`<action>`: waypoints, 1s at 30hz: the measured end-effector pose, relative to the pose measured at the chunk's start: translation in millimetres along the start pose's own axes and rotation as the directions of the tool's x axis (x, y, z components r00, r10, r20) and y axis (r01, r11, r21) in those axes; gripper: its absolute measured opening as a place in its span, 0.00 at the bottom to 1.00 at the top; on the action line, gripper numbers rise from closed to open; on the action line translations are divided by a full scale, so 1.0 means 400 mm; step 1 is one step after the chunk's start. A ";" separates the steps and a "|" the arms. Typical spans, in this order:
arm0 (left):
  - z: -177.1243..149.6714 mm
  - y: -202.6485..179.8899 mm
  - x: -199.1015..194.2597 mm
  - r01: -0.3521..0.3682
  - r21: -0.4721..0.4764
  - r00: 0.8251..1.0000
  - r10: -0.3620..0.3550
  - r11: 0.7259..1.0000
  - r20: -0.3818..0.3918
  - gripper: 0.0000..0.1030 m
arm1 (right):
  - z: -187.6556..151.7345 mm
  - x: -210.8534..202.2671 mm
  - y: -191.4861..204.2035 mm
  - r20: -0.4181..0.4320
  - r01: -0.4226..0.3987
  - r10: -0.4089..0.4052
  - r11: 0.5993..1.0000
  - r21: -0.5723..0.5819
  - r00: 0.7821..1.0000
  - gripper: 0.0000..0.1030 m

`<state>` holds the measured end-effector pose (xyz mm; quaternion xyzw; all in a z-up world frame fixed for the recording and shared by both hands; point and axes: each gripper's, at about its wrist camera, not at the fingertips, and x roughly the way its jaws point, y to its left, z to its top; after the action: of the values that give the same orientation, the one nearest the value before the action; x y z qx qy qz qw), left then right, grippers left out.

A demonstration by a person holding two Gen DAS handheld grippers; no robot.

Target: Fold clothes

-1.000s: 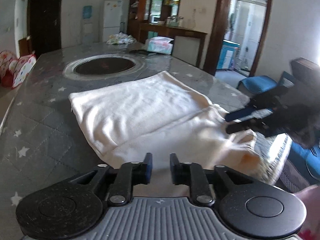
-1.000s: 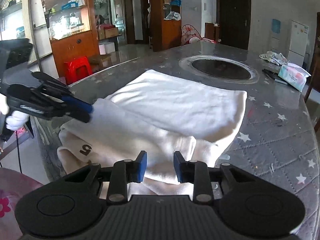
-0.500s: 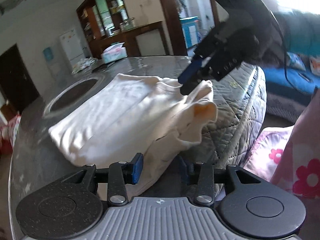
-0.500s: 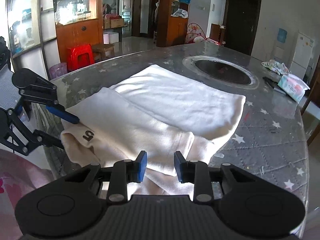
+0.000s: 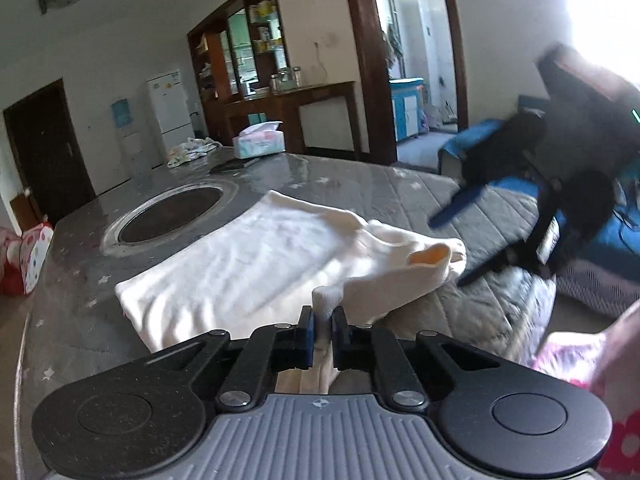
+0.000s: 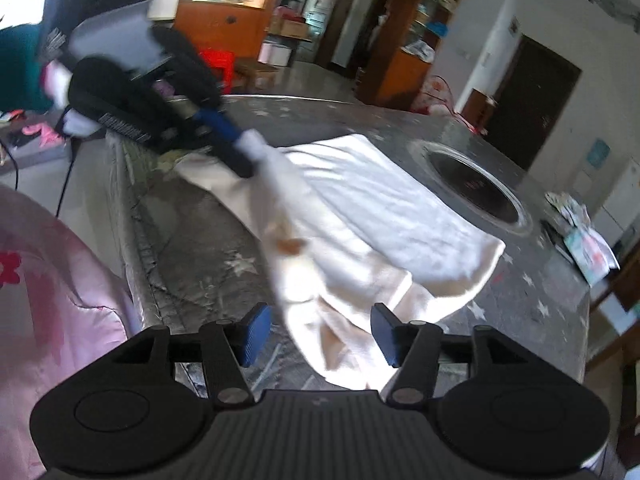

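A cream-white garment lies partly folded on the grey star-patterned table. My left gripper is shut on a bunched corner of the garment at its near edge, and it also shows in the right wrist view pinching and lifting that corner. My right gripper is open, its blue pads on either side of the garment's hanging near end. In the left wrist view the right gripper is blurred, open, just right of the garment's orange-lined opening.
A round dark inset sits in the table beyond the garment. A tissue box and a crumpled cloth stand at the far edge. The table edge drops off near me. A blue sofa is to the right.
My left gripper has closed on the garment's corner and lifted it. My right gripper has opened wide and moved down to the garment's near end. The garment is pulled and rumpled.
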<state>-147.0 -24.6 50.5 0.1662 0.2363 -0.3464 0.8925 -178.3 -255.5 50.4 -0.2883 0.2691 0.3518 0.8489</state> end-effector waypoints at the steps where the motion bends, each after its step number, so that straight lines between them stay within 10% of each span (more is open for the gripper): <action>1: 0.004 0.009 0.006 0.004 -0.014 1.000 -0.004 1.000 -0.001 0.09 | 0.001 0.009 0.003 0.007 -0.002 0.002 1.000 -0.006 1.000 0.55; 5: 0.008 0.041 0.027 0.019 -0.073 1.000 -0.021 0.997 -0.018 0.09 | 0.008 0.054 0.003 0.024 0.001 -0.001 1.000 -0.019 1.000 0.52; 9: -0.007 0.041 0.030 0.016 -0.072 0.999 -0.018 0.997 -0.032 0.13 | 0.016 0.084 -0.028 0.004 -0.038 0.038 0.998 0.045 0.999 0.23; 21: -0.093 -0.015 -0.011 -0.060 0.032 0.994 0.063 0.998 -0.092 0.35 | 0.028 0.087 -0.069 -0.003 -0.074 0.074 0.990 0.117 0.997 0.17; 30: -0.107 -0.012 -0.024 -0.067 0.035 0.995 0.069 0.997 -0.078 0.06 | 0.027 0.067 -0.046 0.016 -0.048 0.046 0.990 0.132 0.999 0.09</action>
<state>-169.5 -3.0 19.4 0.2021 0.2601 -0.3126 0.8909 -145.5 -247.1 45.7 -0.2225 0.2929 0.3549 0.8595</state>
